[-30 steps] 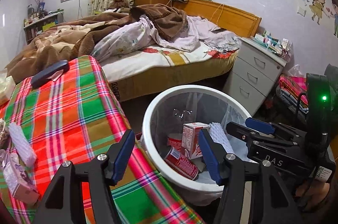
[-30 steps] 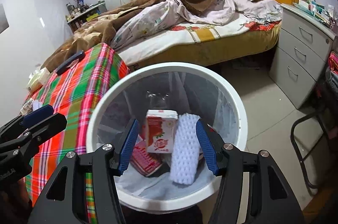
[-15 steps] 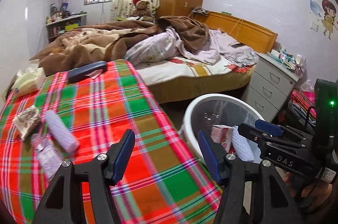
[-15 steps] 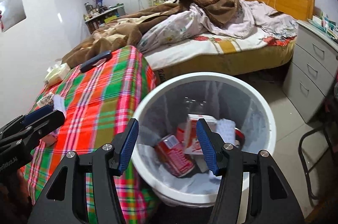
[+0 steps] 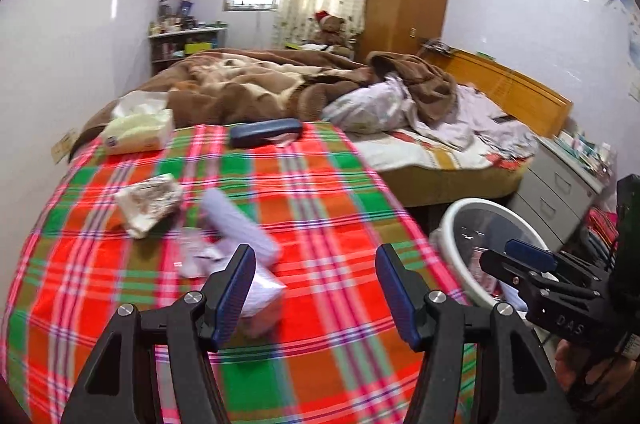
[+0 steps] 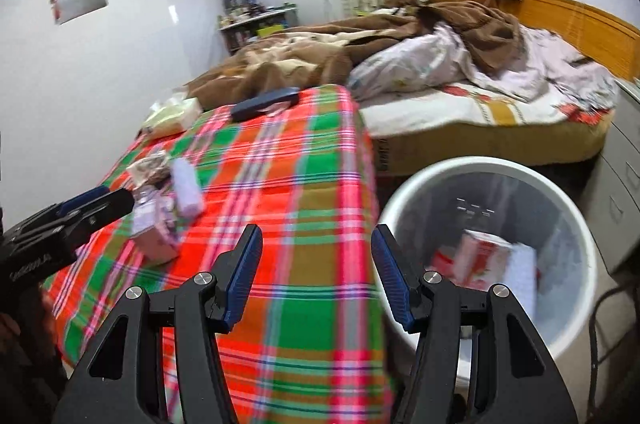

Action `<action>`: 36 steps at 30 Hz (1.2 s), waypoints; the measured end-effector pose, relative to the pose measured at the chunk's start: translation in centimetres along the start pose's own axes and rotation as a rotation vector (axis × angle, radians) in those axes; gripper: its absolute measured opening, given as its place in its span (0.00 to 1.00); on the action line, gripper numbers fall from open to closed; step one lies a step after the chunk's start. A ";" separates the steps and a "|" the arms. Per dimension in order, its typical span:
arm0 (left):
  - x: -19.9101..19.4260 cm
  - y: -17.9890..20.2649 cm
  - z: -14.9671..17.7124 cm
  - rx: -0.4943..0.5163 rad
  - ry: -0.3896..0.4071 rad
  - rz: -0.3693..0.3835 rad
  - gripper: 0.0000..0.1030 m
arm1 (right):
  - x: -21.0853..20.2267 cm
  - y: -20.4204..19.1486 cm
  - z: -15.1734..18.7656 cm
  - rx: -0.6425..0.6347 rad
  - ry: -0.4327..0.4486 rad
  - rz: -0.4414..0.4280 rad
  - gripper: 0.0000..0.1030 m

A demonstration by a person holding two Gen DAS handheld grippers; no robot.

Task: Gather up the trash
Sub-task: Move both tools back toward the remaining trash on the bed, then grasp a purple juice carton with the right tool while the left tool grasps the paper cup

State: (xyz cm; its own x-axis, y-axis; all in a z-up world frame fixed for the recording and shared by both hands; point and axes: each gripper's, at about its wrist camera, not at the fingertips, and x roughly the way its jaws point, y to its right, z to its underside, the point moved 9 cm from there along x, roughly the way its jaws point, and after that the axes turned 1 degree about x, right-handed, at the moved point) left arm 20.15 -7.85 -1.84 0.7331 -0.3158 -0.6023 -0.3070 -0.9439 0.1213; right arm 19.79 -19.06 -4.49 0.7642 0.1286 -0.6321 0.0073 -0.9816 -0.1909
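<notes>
My left gripper (image 5: 316, 288) hangs open and empty over the plaid tablecloth (image 5: 304, 192). Just ahead and left of its left finger lie a pale purple roll (image 5: 236, 228), a small lilac packet (image 5: 260, 294) and a crumpled white wrapper (image 5: 150, 200). The same roll (image 6: 186, 190) and packet (image 6: 154, 228) show in the right wrist view beside the left gripper's fingers (image 6: 90, 202). My right gripper (image 6: 316, 274) is open and empty above the table's right edge. The white trash bin (image 6: 440, 172) stands on the floor to its right, holding a red-and-white carton (image 6: 480, 256) and other trash.
A tissue pack (image 5: 138, 132) and a dark blue case (image 5: 266, 132) lie at the table's far end. An unmade bed (image 5: 360, 96) stands behind. A grey drawer unit (image 5: 560, 184) sits beyond the bin (image 5: 476, 208). A dark chair frame (image 6: 612, 308) is at the far right.
Both grippers have swung left, away from above the bin and over the plaid table. The trash on the table has come into view ahead of the left gripper. Neither jaw opening has changed.
</notes>
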 end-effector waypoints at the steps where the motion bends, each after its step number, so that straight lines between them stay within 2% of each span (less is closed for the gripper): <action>1: -0.2 -1.0 0.0 -0.009 0.002 -0.016 0.60 | 0.1 -0.5 0.0 -0.007 -0.001 -0.008 0.56; 11: -1.7 -9.7 0.1 -0.084 0.009 -0.137 0.62 | 2.3 -7.7 0.4 -0.101 -0.038 -0.135 0.56; 17: -0.7 -14.1 0.4 -0.119 -0.019 -0.187 0.63 | 3.8 -11.6 0.8 -0.160 -0.072 -0.190 0.56; 23: 1.2 -16.9 0.3 -0.144 -0.046 -0.159 0.64 | 5.7 -14.2 1.4 -0.192 -0.110 -0.212 0.57; 26: 2.6 -17.8 -0.2 -0.133 -0.057 -0.148 0.69 | 6.8 -15.1 1.8 -0.219 -0.135 -0.204 0.63; 28: 3.6 -18.5 -0.8 -0.108 -0.061 -0.148 0.69 | 7.3 -15.4 1.9 -0.225 -0.145 -0.205 0.63; 36: 8.5 -21.0 -2.0 -0.109 -0.119 -0.111 0.69 | 9.2 -15.5 2.3 -0.245 -0.187 -0.143 0.63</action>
State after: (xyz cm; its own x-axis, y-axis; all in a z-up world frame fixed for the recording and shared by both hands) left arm 34.09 9.05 -7.92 0.6801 -0.2023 -0.7046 -0.1561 -0.9791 0.1304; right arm 25.25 -2.29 -9.07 0.6131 0.2685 -0.7430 0.2774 -0.9538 -0.1157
